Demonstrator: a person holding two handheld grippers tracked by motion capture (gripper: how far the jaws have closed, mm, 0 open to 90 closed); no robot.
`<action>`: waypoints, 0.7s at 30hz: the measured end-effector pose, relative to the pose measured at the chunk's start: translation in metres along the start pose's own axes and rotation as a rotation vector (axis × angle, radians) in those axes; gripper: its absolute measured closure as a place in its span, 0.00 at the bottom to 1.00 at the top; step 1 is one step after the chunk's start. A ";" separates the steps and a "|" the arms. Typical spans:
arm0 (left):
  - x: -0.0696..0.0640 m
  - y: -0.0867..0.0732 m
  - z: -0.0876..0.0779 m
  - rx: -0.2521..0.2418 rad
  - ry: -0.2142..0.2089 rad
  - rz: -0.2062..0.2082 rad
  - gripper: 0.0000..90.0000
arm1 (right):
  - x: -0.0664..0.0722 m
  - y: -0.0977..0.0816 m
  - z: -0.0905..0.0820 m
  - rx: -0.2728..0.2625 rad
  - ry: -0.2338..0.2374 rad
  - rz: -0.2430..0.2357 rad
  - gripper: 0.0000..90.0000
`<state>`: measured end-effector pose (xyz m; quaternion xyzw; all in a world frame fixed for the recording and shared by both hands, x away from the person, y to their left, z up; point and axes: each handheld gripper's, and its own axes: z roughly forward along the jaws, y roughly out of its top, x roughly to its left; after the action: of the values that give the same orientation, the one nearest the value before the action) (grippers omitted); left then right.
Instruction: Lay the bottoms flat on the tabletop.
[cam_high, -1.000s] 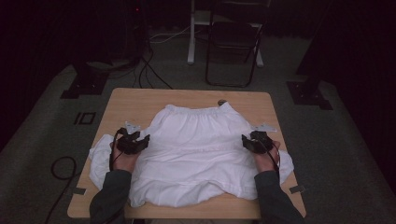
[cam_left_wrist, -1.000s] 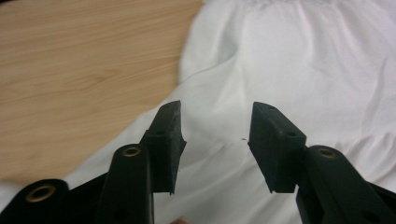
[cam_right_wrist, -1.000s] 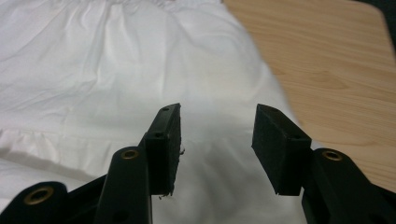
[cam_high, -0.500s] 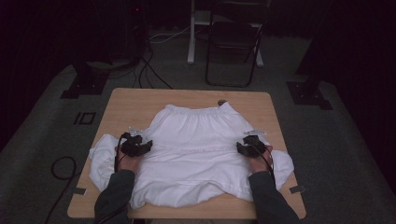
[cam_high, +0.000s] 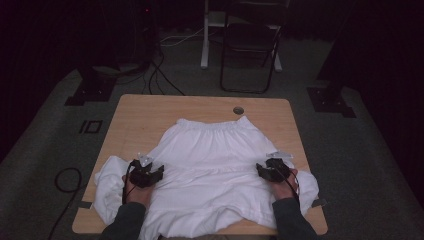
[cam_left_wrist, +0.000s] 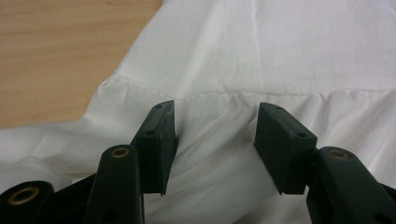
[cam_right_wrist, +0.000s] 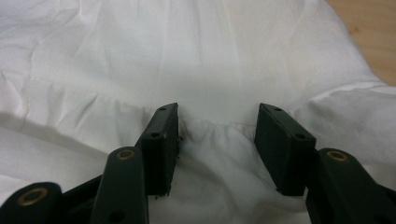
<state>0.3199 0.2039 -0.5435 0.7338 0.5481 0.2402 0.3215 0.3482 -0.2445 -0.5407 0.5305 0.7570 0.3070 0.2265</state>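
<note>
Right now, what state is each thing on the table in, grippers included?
White garment: spread flat on the table, gathered band at the far edge, wrinkled at both sides.
Left gripper: open, jaws have just been opening, cloth between them but not pinched.
Right gripper: open, over a gathered seam.
Table: far half bare.

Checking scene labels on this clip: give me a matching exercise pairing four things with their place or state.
Things:
1. white garment
2. left claw
3. folding chair
4. hole in table

Places/states:
A. on the floor beyond the table
B. open, over a gathered seam
C. spread across the tabletop
D. near the far edge, by the waistband

Pairs: 1-C, 2-B, 3-A, 4-D
</note>
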 end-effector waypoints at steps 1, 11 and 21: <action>-0.002 -0.003 -0.004 0.001 -0.001 0.000 0.54 | 0.001 -0.004 -0.003 -0.002 -0.003 -0.012 0.55; -0.024 -0.035 -0.037 0.000 -0.025 -0.005 0.53 | 0.008 -0.038 -0.035 -0.015 0.003 -0.009 0.55; -0.034 -0.055 -0.059 0.003 -0.038 -0.015 0.51 | 0.014 -0.069 -0.065 -0.016 0.020 0.021 0.55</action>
<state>0.2328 0.1940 -0.5440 0.7345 0.5480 0.2230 0.3324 0.2545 -0.2628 -0.5436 0.5336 0.7510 0.3207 0.2200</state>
